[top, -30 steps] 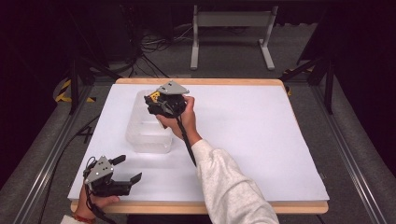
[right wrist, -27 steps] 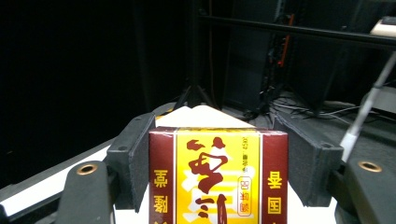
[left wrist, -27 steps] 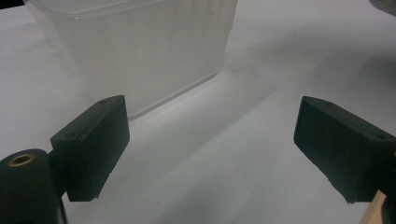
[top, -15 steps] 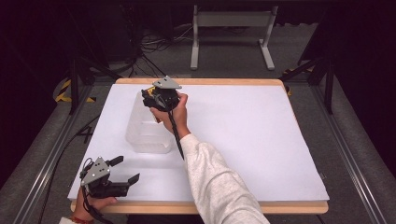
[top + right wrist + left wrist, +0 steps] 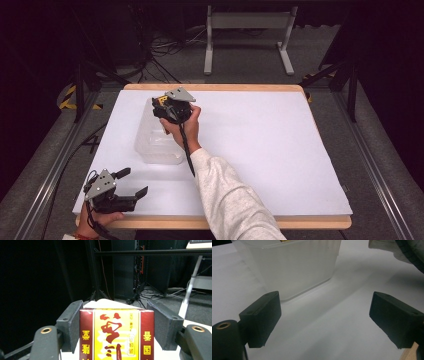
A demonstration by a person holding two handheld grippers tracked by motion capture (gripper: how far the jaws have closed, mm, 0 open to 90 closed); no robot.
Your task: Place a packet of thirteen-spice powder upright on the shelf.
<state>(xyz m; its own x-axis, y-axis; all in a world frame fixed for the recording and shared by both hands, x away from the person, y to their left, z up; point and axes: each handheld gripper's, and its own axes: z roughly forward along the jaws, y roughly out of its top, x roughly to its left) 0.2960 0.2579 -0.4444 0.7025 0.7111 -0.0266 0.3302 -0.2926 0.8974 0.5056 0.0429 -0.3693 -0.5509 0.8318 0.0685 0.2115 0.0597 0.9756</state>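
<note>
Right gripper view shows the red-and-yellow box clamped upright between the right gripper jaws, apparently above the clear bin's far end; the left gripper rests wide open, empty.

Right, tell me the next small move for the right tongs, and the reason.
Probably lower the right tongs straight down and release. They are shut on the red and yellow printed carton, held over the far end of the clear plastic rectangular tub, so it looks bound for the tub. The left tongs rest open at the table's near corner.
</note>
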